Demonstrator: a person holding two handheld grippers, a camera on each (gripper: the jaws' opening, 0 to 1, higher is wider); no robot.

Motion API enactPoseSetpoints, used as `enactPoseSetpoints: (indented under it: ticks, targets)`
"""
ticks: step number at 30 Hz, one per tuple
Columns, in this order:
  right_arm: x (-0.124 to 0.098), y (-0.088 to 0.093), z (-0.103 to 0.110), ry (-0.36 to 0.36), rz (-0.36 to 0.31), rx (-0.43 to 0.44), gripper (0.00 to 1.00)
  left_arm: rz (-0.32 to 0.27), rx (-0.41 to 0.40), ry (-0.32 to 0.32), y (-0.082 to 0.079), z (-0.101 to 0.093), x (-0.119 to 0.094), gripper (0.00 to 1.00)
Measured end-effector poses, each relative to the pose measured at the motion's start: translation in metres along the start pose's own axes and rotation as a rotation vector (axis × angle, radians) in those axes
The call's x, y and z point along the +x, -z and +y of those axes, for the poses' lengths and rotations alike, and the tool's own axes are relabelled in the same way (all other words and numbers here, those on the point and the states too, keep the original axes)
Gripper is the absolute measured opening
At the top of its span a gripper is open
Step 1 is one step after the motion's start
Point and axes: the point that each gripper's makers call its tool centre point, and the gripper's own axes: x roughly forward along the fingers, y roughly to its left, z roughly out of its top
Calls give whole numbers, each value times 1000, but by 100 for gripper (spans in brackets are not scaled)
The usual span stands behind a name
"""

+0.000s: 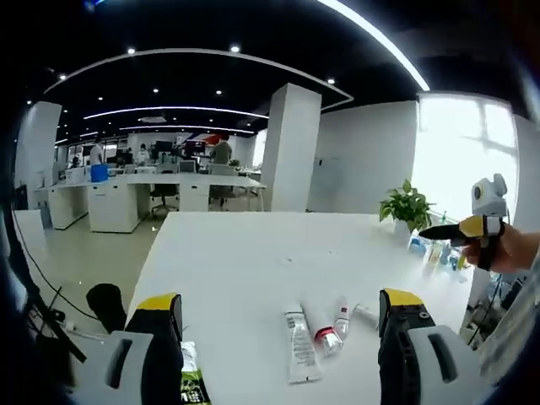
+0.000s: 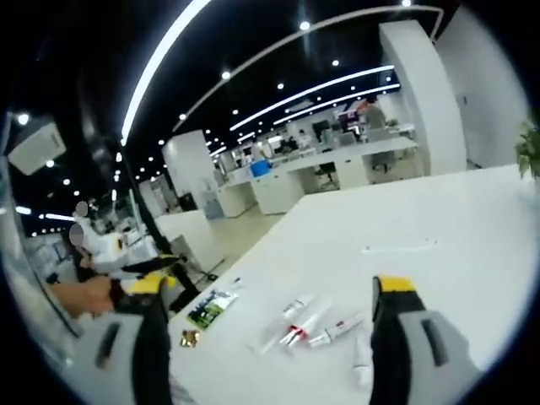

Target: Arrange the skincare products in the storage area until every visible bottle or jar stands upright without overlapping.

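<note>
Left gripper view: the left gripper [image 1: 283,316] is held above the near edge of a white table [image 1: 253,253]. Its two yellow-tipped jaws stand wide apart with nothing between them. Several skincare tubes [image 1: 316,342] lie flat on the table between the jaws: one long white tube [image 1: 299,346], a tube with a red band [image 1: 325,336] just beside it, and two smaller ones to the right. A green sachet [image 1: 192,384] lies at the table edge by the left jaw. At the far right, the right gripper [image 1: 451,230] is gripped in a hand [image 1: 510,249]; its jaws appear closed, and whether they grip anything cannot be told. A potted plant [image 1: 407,207] stands at the far side of the table.

Right gripper view: the right gripper [image 2: 274,304] has its jaws wide apart and empty. The tubes [image 2: 304,327] lie flat on the table between them, close together, with another tube [image 2: 361,361] beside the right jaw. The green sachet [image 2: 211,308] and a small gold item [image 2: 189,337] lie to the left.
</note>
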Motion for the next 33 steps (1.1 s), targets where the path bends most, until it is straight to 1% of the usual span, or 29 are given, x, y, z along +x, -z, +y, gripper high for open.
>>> enactPoseSetpoints:
  ticks: [1,3,5,8,10,12,13,14,15,16,18,19,20,21,22,25,26,27,29,33]
  targets:
    - [0,0,0,0,-1,0,99,1,2,0,1,0,1,100]
    - [0,1,-1,4,-8,-7,99,53,9,27,12,-7,12,100]
    - [0,1,-2,12,-14,-12,99,97,-9,54,21,-15,20,100]
    - [-2,0,-1,8,-18,-2,99,152,9,64,39,-22,37,100]
    - [-3,-1,-2,9,-16,-10,99,183,23,53,49,-21,45,99]
    - [-4,2,-5,14,13,3,99,196,56,38,60,-22,55,95]
    - [-6,3,-6,18,22,24,99,224,68,32,70,-20,61,94]
    - [-6,3,-7,20,22,26,99,235,55,36,74,-21,65,93]
    - [-9,2,-8,25,14,26,99,232,51,39,77,-23,69,93]
    - [-10,1,-9,31,9,25,99,234,57,42,83,-24,74,90]
    - [-14,0,-10,42,7,23,99,258,62,52,90,-26,78,82]
    - [-14,1,-10,44,11,28,99,277,82,60,98,-27,82,80]
    - [-15,2,-10,46,16,33,99,296,95,48,105,-25,87,80]
    - [-16,3,-10,49,21,36,99,304,92,48,108,-25,87,80]
    - [-17,4,-10,50,24,35,99,316,71,55,114,-26,92,80]
    - [-20,4,-9,59,31,21,99,335,57,54,121,-27,98,80]
    - [-21,3,-9,62,31,19,99,355,51,56,128,-27,103,80]
    - [-22,3,-10,67,31,20,99,357,56,55,129,-27,104,80]
    - [-23,2,-11,71,26,24,99,401,86,49,140,-24,108,77]
    - [-26,1,-12,84,22,29,99,414,92,44,143,-20,117,68]
